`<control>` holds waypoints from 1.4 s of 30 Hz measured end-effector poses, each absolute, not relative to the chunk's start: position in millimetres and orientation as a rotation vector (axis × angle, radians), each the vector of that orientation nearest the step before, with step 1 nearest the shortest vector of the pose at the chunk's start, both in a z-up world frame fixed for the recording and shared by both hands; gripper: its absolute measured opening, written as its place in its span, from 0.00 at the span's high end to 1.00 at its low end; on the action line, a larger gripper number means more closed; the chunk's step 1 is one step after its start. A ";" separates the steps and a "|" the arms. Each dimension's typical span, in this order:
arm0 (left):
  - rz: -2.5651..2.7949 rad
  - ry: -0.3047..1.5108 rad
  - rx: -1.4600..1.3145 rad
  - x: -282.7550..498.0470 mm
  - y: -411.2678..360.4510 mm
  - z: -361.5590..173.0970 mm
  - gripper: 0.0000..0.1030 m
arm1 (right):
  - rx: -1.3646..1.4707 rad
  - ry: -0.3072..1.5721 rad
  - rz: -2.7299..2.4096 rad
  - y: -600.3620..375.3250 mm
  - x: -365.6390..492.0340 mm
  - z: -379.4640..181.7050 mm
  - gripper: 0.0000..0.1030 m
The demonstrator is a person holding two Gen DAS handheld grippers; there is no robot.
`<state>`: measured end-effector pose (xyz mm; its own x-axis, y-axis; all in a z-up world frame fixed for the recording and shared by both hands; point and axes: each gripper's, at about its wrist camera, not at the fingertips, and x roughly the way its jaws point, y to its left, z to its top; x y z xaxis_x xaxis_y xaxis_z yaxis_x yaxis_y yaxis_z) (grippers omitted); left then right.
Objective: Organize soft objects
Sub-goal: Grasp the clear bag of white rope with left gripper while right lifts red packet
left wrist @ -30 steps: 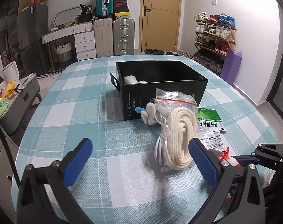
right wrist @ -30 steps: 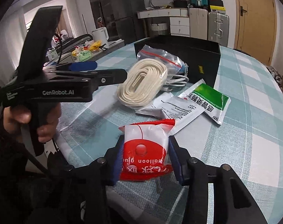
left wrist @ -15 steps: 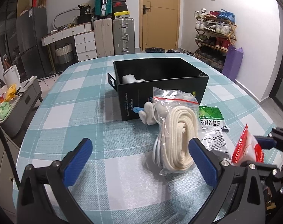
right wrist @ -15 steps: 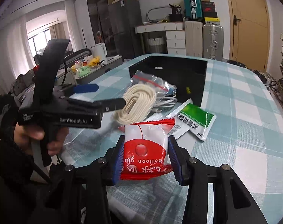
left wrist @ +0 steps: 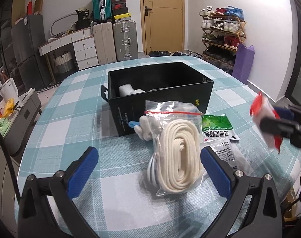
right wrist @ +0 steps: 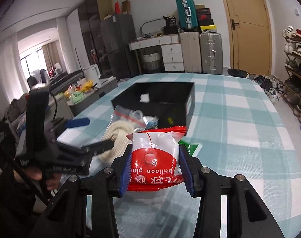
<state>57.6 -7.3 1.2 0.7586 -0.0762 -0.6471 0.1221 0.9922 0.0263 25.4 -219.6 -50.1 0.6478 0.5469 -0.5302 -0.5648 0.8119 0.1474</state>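
My right gripper (right wrist: 156, 169) is shut on a red-and-white balloon glue packet (right wrist: 154, 158), held in the air above the checked table; in the left wrist view the same packet (left wrist: 264, 123) shows blurred at the right edge. A black box (left wrist: 160, 91) stands open in the middle of the table with white soft items (left wrist: 128, 90) inside. In front of it lies a clear bag of cream rope (left wrist: 178, 150), with white gloves (left wrist: 144, 127) and a green sachet (left wrist: 218, 127) beside it. My left gripper (left wrist: 150, 170) stands open just before the rope bag, with nothing between its fingers.
The table (right wrist: 239, 123) is covered with a teal and white checked cloth. A flat white sachet (left wrist: 226, 152) lies right of the rope. Suitcases (left wrist: 124, 39), drawers and a shoe rack (left wrist: 222, 33) stand along the far walls, off the table.
My right gripper has lifted the balloon glue packet off the table and carried it up toward the box. The left gripper has barely shifted and stays open.
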 end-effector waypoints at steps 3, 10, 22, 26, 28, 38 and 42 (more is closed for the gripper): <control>-0.117 0.709 0.079 60.2 -12.3 0.6 0.00 | -0.036 0.572 0.620 -224.4 34.6 -42.1 0.57; -0.107 0.718 0.162 69.6 -29.6 -2.3 0.01 | -0.034 0.599 0.601 -227.1 53.6 -42.3 0.57; -0.183 0.731 0.211 71.9 -41.7 -8.1 0.59 | -0.034 0.645 0.611 -218.0 68.0 -56.2 0.57; -0.212 0.728 0.165 68.2 -34.2 -0.7 0.66 | -0.035 0.642 0.616 -215.5 68.4 -56.0 0.57; -0.217 0.720 0.145 65.8 -31.0 2.8 0.68 | -0.034 0.636 0.619 -214.4 67.6 -55.1 0.57; -0.231 0.650 0.032 55.8 -9.2 36.6 0.69 | -0.024 0.586 0.644 -210.1 58.2 -36.0 0.57; -0.232 0.627 0.002 57.5 -0.3 47.3 0.69 | -0.022 0.551 0.650 -207.7 55.7 -20.5 0.57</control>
<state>57.5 -0.3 47.3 0.7847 -0.2145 -0.5816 0.2155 0.9741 -0.0686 55.7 -207.7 -20.5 0.6582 0.5687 -0.4933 -0.5800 0.8008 0.1493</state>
